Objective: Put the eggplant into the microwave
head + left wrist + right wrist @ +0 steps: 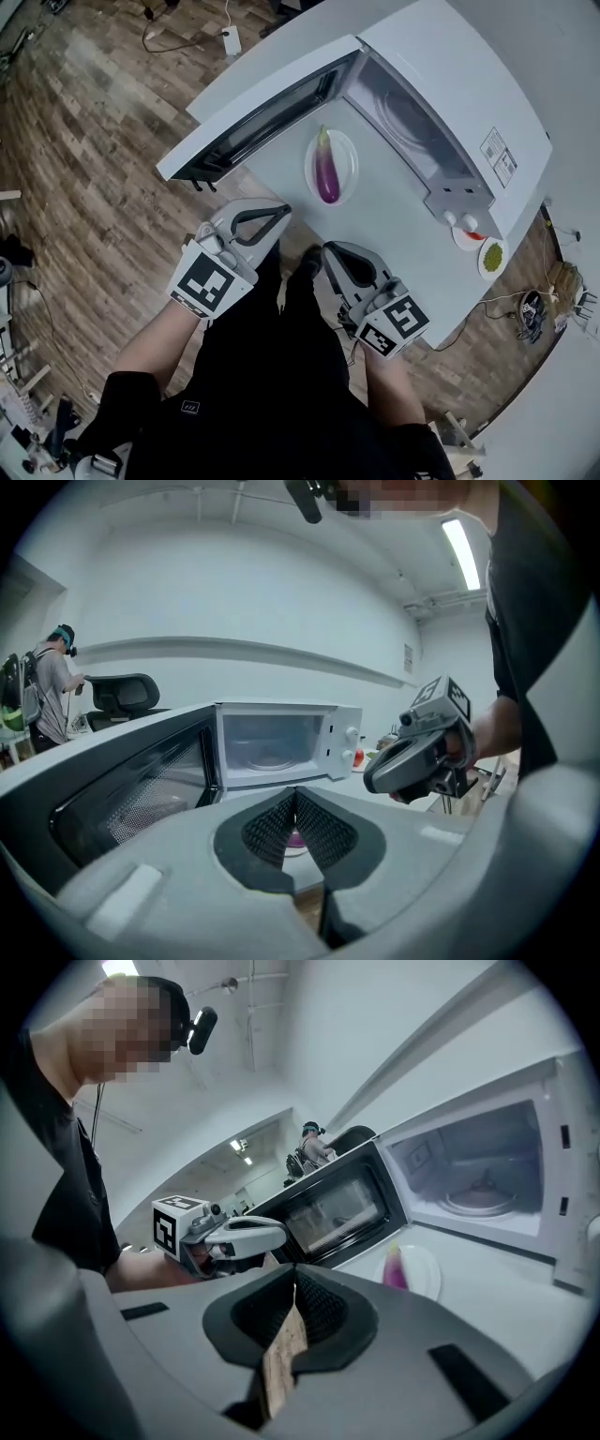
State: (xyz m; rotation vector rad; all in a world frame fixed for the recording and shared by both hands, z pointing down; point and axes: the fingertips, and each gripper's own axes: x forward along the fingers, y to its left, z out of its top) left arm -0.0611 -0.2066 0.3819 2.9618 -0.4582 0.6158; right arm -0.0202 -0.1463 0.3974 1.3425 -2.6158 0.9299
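Note:
A purple eggplant (327, 174) lies on a small white plate (347, 150) on the white table, in front of the white microwave (459, 94). The microwave's door (253, 127) hangs wide open to the left, and its cavity with the glass turntable (478, 1202) holds nothing. My left gripper (284, 211) is shut and holds nothing, hovering over the table's near edge just short of the plate. To its right my right gripper (327, 249) is also shut and holds nothing, off the table's edge. The right gripper view shows the eggplant (396, 1269) ahead to the right.
Two small dishes, one with something green (492, 255) and one with something red (467, 236), sit at the table's right end beside the microwave. Wood floor with cables (159, 33) surrounds the table. A person (52, 682) stands far off by a chair.

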